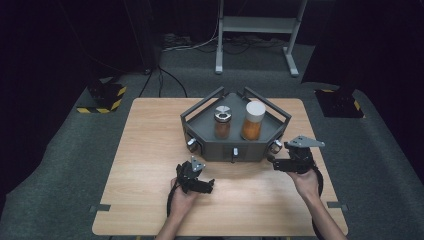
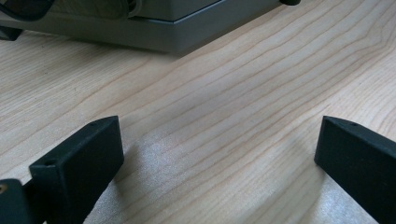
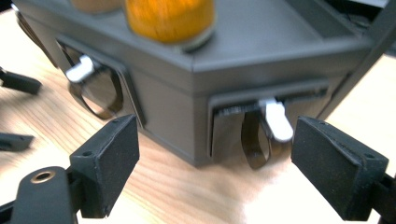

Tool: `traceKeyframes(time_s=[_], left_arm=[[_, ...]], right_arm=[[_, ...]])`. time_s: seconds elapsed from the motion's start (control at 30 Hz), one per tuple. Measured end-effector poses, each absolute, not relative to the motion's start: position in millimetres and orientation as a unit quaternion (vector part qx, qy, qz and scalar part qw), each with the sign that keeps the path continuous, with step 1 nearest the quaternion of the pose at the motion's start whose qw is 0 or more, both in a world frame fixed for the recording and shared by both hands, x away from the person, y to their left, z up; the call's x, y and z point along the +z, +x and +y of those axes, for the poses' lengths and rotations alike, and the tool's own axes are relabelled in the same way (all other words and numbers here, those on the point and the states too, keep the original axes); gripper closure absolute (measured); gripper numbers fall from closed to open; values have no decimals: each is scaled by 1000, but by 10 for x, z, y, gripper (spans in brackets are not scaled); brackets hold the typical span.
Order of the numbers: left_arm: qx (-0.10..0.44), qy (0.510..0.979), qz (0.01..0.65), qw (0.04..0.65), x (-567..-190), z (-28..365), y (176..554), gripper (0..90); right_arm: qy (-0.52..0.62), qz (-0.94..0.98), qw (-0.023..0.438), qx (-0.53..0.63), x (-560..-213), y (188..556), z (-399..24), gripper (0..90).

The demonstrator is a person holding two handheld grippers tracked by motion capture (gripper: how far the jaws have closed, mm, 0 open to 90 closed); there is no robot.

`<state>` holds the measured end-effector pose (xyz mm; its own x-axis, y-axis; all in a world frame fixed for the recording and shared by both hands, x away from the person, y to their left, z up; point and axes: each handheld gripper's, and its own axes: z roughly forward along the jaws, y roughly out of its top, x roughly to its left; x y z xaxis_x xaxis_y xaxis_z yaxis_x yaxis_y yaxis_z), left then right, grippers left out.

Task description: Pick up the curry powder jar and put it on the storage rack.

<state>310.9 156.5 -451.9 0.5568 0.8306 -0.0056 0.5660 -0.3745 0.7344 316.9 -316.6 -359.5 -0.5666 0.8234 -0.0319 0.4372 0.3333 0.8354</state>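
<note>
The grey tray (image 1: 235, 145) sits at the far middle of the wooden table (image 1: 150, 150), holding two jars (image 1: 223, 122). The right gripper (image 1: 280, 163) hovers at its front right corner, jaws spread wide near a silver knob (image 3: 275, 119). The left gripper (image 1: 207, 186) rests low, jaws apart over bare wood.

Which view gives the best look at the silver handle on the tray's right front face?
The right gripper view: the silver handle sits large and close between the open jaws of the right gripper. The high view shows it as a small knob on the grey tray, beside that gripper.
</note>
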Motion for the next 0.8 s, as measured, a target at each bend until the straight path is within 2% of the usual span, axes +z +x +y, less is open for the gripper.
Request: traceKeyframes(time_s=[0.53, 0.8], left_arm=[[186, 808, 432, 355, -4519, 1564, 3109, 12], [186, 808, 432, 355, -4519, 1564, 3109, 12]], right_arm=[[451, 783, 226, 364, -4119, 3220, -3107, 155], [455, 782, 234, 355, -4213, 3216, -3027, 154]])
